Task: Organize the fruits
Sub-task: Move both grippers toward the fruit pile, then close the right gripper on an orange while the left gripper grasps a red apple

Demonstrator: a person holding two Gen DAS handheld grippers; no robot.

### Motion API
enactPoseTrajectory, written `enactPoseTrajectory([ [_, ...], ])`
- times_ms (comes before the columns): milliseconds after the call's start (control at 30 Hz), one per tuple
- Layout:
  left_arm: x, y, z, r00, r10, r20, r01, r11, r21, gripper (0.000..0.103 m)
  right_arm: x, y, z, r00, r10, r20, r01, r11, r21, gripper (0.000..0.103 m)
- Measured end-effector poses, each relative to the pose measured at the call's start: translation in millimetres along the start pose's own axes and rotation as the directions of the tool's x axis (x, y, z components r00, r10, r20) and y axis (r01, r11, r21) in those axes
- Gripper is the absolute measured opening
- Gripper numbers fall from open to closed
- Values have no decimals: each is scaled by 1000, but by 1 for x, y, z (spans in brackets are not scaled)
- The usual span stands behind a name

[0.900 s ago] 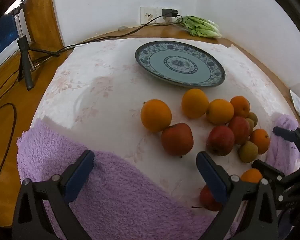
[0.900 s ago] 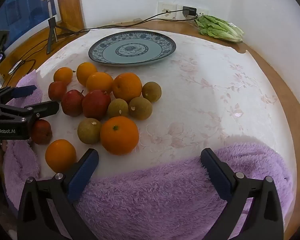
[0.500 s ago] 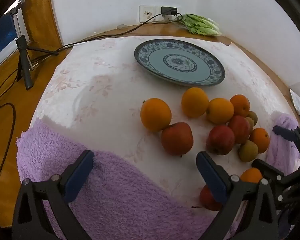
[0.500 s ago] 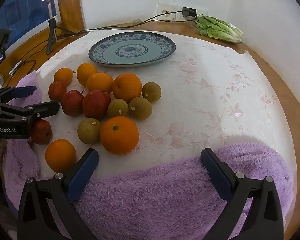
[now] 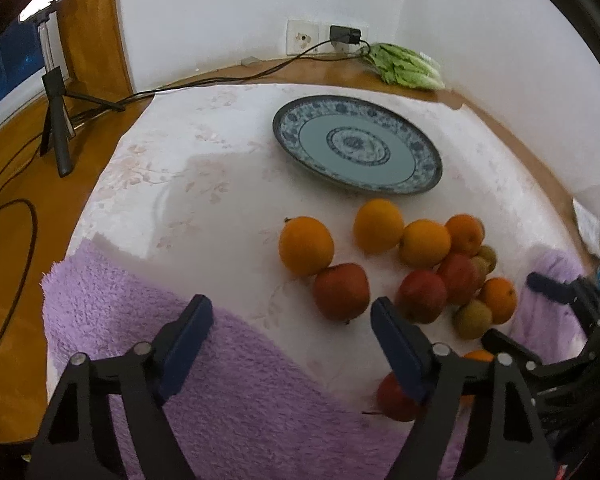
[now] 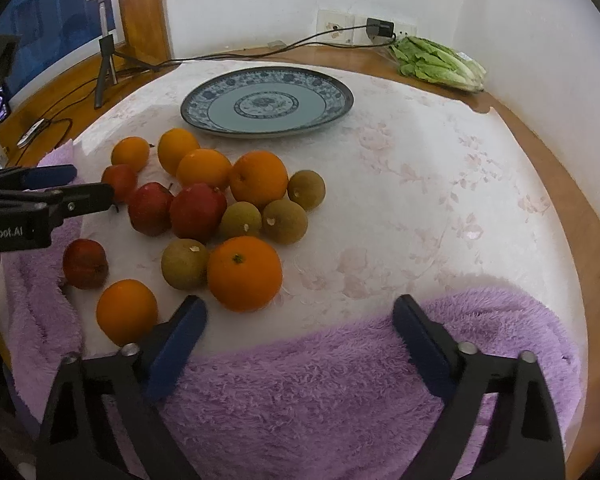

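While both tools hang tilted down over the near edge of the round worktop (image 6: 440, 184), which is covered by a white cloth with a faint pink flower print, neither grasps anything: the left tool (image 5: 290, 326) has its blue-padded fingers spread wide above the fluffy purple towel (image 5: 260, 400) and bare cloth, and the right tool (image 6: 300, 322) stands just as wide over the same towel's other stretch, nothing between its pads. The fruits lie loose in a cluster on the cloth, between the towel and the round blue-and-white patterned china plate (image 6: 332, 110), which holds no fruit. In the right wrist view a large orange (image 6: 245, 273) sits nearest the right tool, touching a brownish-green round fruit (image 6: 185, 263) on its left; a smaller orange (image 6: 126, 310) lies just beside the tool's left finger, and a small red apple (image 6: 85, 263) rests at the towel's edge. Further back two red apples (image 6: 198, 211) sit side by side, with three more brownish-green fruits to their right and four oranges behind them, close to the plate's near rim. The left tool shows at that view's left edge, near the apples but apart from them. A bunch of green lettuce (image 6: 440, 63) lies on the wooden rim by the wall, below a white socket with a black plug (image 6: 380, 27).
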State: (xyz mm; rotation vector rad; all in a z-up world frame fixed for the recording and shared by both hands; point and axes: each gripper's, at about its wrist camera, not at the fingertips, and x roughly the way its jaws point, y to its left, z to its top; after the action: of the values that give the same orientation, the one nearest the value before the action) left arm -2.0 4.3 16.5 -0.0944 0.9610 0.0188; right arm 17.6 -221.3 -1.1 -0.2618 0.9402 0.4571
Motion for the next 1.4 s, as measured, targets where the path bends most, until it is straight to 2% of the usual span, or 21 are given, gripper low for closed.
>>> enactPoseTrajectory([
  [100,0,-6,2,1000,-13,-2,13,1000,3,75,-4,1,2,999,38,14,-38,999,10,83],
  [267,5,-17,6,999,-46,-19,46,999,5,62,-10,-1,4,994,100,35,-101,995,28,65],
  [433,12,-19,5,997,-66,-41,65,998,-12,49,-9,0,7,989,144,45,-145,989,34,53],
  [567,15,-18,5,996,-80,-42,79,997,-14,33,-7,1,8,985,166,39,-167,985,33,44],
  [767,13,-18,3,994,-104,-44,104,995,-2,32,-4,3,8,981,188,38,-189,981,39,38],
  [1400,-14,-11,12,988,-149,33,148,989,20,32,-20,2,18,985,159,70,-163,986,42,36],
])
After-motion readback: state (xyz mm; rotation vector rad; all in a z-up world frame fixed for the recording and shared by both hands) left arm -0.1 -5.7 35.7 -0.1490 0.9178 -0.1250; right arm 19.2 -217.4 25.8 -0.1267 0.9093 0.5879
